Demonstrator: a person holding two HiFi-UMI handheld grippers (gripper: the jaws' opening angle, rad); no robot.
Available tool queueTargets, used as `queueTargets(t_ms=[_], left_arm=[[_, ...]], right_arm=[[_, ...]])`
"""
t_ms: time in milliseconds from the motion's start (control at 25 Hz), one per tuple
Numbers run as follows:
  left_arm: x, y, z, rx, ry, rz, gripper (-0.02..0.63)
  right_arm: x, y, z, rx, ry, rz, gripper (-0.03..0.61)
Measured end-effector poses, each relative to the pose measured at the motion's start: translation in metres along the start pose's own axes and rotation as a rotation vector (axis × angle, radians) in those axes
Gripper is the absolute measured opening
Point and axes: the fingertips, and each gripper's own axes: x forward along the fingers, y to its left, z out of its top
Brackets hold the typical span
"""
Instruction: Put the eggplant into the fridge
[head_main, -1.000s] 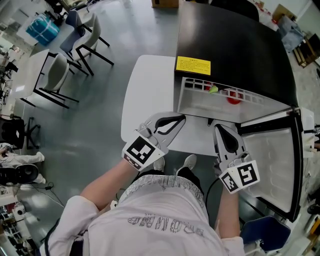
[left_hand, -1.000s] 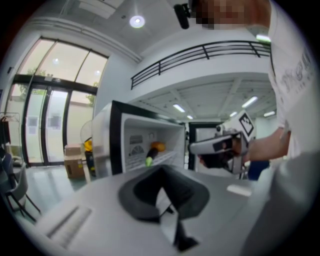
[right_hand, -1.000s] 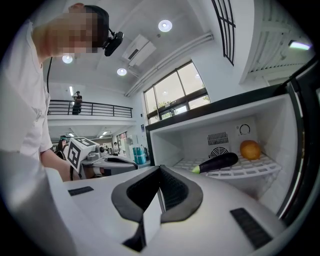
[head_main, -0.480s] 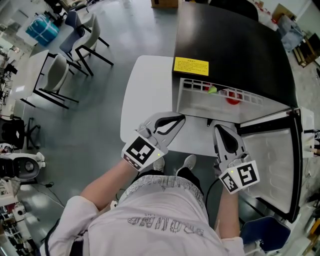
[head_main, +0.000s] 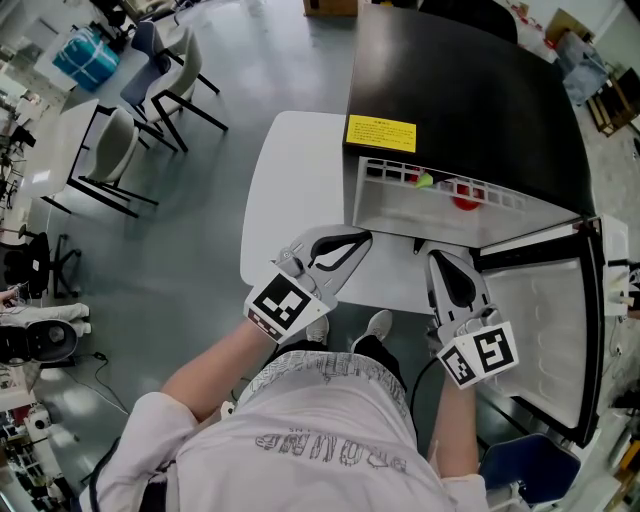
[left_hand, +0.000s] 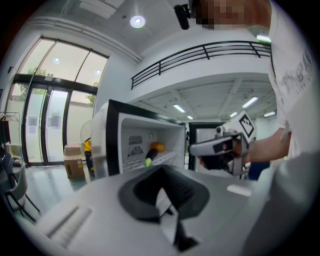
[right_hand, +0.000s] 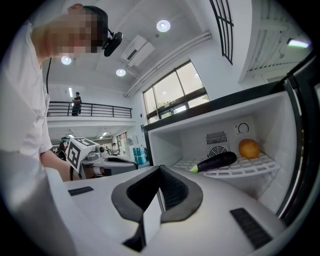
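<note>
White wire fridge shelf (right_hand: 240, 170) with eggplant (right_hand: 214, 162) beside orange (right_hand: 249, 148).

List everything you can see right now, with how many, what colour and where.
fridge: one, black outside, white inside, door open, in front of the person
eggplant: one, dark purple with a green end, lying on the fridge's wire shelf
round fruit: one, orange, same shelf, beside the eggplant
label: one, yellow, on the fridge top
table: one, white, left of the fridge
chairs: at least two, pale with black legs, far left
left hand-held gripper: white and black, shut, empty, over the table
right hand-held gripper: white and black, shut, empty, before the open fridge
</note>
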Motion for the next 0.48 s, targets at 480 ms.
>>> queueTargets(t_ms=[480], left_arm=[[-0.0011,0.0003,-0.0011,0.005,0.006,0.005,0.006]], right_arm=[[-0.0003,0.0008,-0.001,0.0,0.005,0.002,-0.006]])
